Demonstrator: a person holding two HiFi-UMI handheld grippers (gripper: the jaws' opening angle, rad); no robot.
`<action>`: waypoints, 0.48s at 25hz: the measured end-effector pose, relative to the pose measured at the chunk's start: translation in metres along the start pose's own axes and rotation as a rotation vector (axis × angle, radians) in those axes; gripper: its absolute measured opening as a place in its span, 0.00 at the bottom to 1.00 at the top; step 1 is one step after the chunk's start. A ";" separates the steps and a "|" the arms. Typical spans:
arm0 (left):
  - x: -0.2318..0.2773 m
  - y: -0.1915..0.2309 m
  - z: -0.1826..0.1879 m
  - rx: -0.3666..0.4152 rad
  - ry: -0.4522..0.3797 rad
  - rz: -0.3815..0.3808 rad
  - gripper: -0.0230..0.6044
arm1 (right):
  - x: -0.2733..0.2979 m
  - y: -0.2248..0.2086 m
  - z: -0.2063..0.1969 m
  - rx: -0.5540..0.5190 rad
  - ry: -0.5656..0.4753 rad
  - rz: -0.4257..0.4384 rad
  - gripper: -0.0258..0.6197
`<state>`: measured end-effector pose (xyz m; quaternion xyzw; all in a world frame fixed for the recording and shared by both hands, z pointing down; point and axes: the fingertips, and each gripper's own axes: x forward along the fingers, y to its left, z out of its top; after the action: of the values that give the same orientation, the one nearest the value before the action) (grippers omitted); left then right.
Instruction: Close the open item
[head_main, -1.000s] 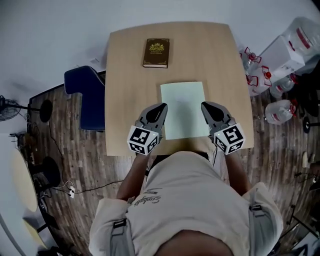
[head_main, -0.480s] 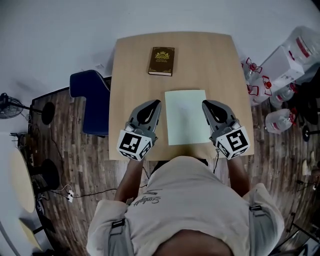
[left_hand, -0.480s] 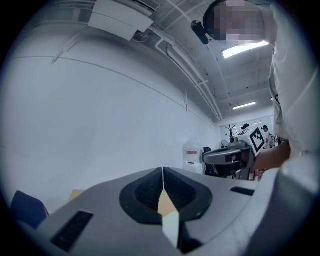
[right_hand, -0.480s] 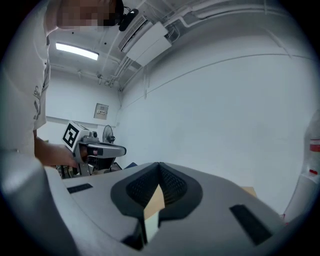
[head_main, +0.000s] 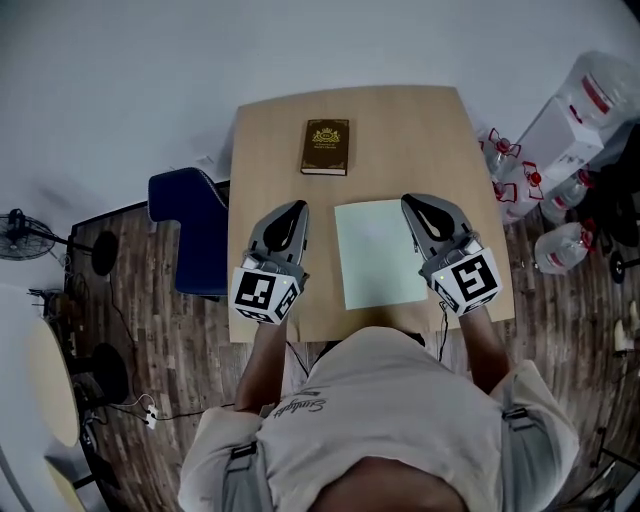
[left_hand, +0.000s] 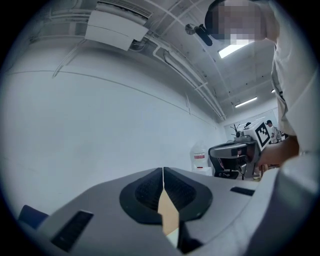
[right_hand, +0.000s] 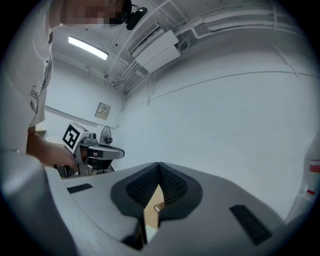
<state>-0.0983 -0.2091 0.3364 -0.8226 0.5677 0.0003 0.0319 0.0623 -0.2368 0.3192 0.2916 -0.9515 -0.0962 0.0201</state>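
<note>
Head view: the person stands at the near edge of a wooden table (head_main: 400, 120), both forearms reaching forward over it. The left gripper (head_main: 292, 208) is held over the table's near-left part, its jaws aimed at the far edge and its marker cube nearest the body. The right gripper (head_main: 414, 200) mirrors it over the near-right part. Between them a pale green sheet (head_main: 385, 253) lies flat on the table, clear of both grippers. A brown book (head_main: 325, 147) lies closed, cover up, near the far edge and well apart from the sheet. A blue chair (head_main: 190, 215) stands at the table's left side. Clear jugs (head_main: 560, 225) with red fittings sit on the floor to the right; what they hold cannot be told.

Left gripper view: the jaws are pressed together at the tips, with nothing gripped; only a thin wedge of tabletop shows lower down between the pads. The right gripper is seen off to the side at a similar height.

Right gripper view: these jaws are also closed tip to tip and empty. The narrow gap beneath shows tabletop and a corner of the book beyond.
</note>
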 end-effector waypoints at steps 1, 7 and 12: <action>0.002 0.004 0.000 0.003 -0.007 0.014 0.06 | 0.001 -0.005 0.002 0.012 -0.014 -0.018 0.03; 0.015 0.016 -0.008 0.013 -0.003 0.045 0.06 | 0.007 -0.023 -0.011 0.070 -0.035 -0.085 0.03; 0.019 0.009 -0.012 0.028 0.018 0.025 0.06 | 0.003 -0.023 -0.017 0.078 -0.029 -0.082 0.02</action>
<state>-0.1005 -0.2301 0.3474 -0.8148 0.5783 -0.0149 0.0384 0.0740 -0.2596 0.3310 0.3297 -0.9419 -0.0641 -0.0092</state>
